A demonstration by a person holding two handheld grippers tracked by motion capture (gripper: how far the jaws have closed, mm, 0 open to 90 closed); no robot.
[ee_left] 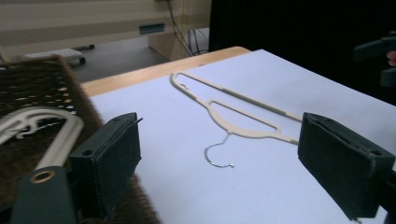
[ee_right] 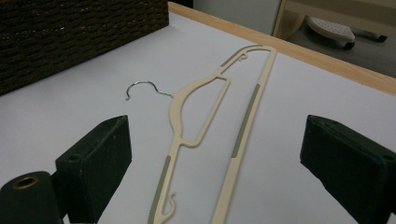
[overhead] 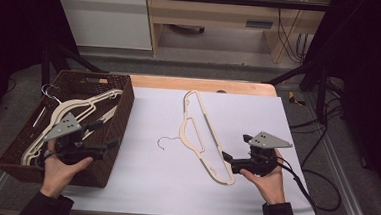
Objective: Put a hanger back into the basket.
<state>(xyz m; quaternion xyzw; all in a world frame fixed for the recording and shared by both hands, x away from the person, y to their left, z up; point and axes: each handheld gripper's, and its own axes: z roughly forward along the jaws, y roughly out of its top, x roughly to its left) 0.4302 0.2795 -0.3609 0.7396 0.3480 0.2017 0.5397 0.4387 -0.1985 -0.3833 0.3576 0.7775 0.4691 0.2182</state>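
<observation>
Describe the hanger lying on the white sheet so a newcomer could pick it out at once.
Start at the white sheet covering the table, right of the brown wicker basket. Near its middle lies one cream plastic hanger, its wire hook pointing toward the basket. Unlike the hangers in the basket, it lies alone.

Nothing to read from where I stand: the cream hanger [overhead: 202, 137] on the white table sheet [overhead: 149, 180] is plain, with no brand or number. The woven basket [overhead: 107, 147] at the left carries no label, and the grey plates on both grippers are bare of print.
</observation>
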